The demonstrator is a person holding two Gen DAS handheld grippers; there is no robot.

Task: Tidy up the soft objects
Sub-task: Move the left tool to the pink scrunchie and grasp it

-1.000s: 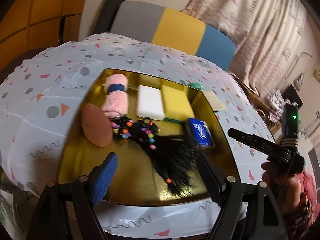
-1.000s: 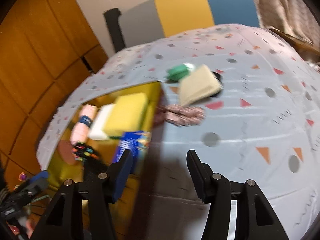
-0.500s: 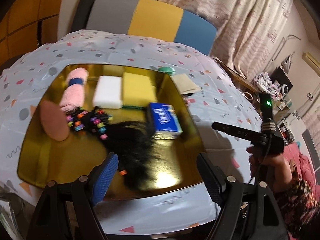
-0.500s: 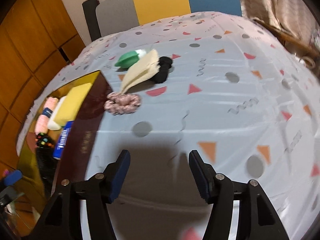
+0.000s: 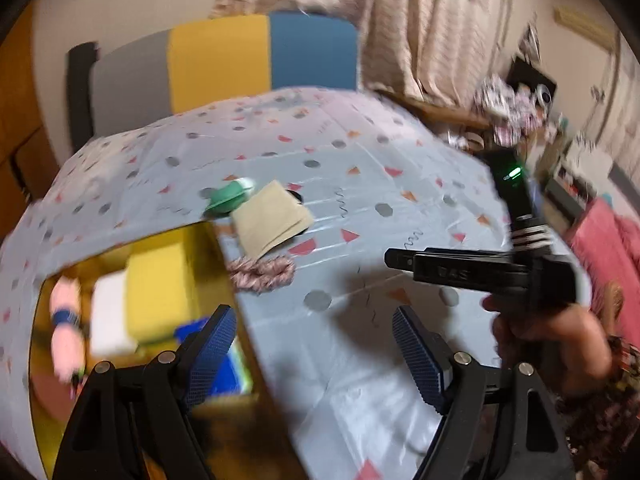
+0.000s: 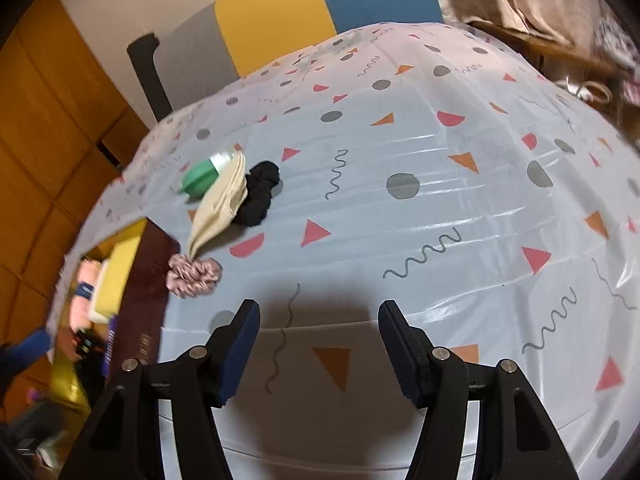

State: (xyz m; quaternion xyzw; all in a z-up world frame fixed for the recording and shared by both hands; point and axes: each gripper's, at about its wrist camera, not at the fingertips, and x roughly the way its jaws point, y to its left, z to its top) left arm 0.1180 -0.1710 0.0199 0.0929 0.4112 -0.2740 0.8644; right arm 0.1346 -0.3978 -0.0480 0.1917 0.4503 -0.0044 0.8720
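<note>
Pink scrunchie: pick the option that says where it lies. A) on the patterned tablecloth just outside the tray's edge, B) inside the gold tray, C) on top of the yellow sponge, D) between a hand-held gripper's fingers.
A: the pink scrunchie rests on the tablecloth beside the gold tray, near the beige cloth.

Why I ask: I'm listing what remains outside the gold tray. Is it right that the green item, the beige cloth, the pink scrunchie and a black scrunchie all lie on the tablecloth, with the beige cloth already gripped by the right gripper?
Not quite. The right gripper is open and holds nothing, as the right wrist view shows. The green item, beige cloth, pink scrunchie and black scrunchie do lie on the tablecloth, outside the gold tray.
</note>
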